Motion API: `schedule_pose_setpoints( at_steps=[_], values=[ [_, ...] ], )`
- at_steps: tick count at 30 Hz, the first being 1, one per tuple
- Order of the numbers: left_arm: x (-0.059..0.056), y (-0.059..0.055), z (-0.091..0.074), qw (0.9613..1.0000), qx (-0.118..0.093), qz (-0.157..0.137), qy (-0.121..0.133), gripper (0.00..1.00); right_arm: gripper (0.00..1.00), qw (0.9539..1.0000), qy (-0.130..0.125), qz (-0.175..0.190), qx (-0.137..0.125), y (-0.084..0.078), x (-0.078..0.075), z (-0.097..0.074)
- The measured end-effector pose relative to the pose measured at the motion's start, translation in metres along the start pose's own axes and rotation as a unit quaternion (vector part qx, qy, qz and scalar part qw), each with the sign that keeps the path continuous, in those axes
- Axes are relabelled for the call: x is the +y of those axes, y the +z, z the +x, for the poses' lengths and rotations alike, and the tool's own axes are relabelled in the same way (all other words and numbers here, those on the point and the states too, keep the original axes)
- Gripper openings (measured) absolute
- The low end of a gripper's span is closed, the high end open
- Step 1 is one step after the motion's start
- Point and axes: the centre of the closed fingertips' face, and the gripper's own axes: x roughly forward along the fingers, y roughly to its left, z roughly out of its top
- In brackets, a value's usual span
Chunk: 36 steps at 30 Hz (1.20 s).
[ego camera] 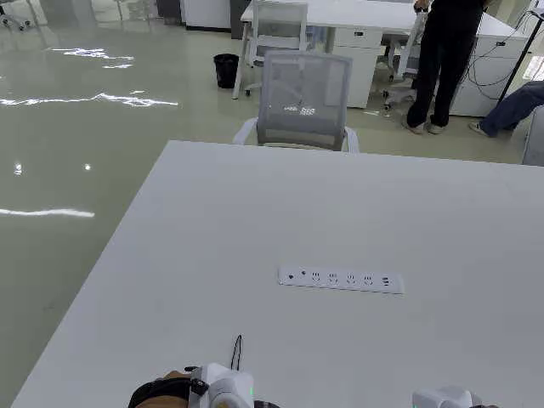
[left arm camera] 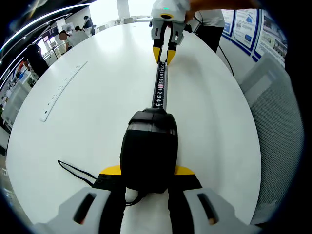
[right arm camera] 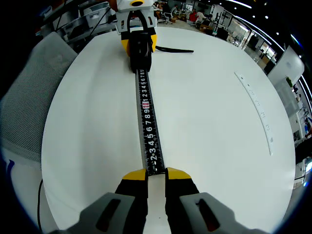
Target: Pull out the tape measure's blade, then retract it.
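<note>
Left claw (left arm camera: pixel 148 171): clamped round the black plastic tape measure case (left arm camera: pixel 148 146), which sits on the white worktop (left arm camera: pixel 97 97).
Right claw (right arm camera: pixel 156 174): pinched shut on the tip of the black numbered blade (right arm camera: pixel 146 117).
Blade: extended, lying flat on the worktop between both claws.

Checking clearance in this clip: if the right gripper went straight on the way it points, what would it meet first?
Probably the tape measure case, held by the left gripper at the far end of the blade.
</note>
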Motion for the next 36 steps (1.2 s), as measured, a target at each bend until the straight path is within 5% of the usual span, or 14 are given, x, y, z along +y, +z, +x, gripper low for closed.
schedule_pose_setpoints(
  at_steps=[36],
  values=[
    [0.000, 0.000, 0.001, 1.0000, 0.000, 0.000, -0.003, 0.29, 0.10, 0.9999, -0.006, 0.009, 0.013, -0.022, -0.002, -0.011]
  ],
)
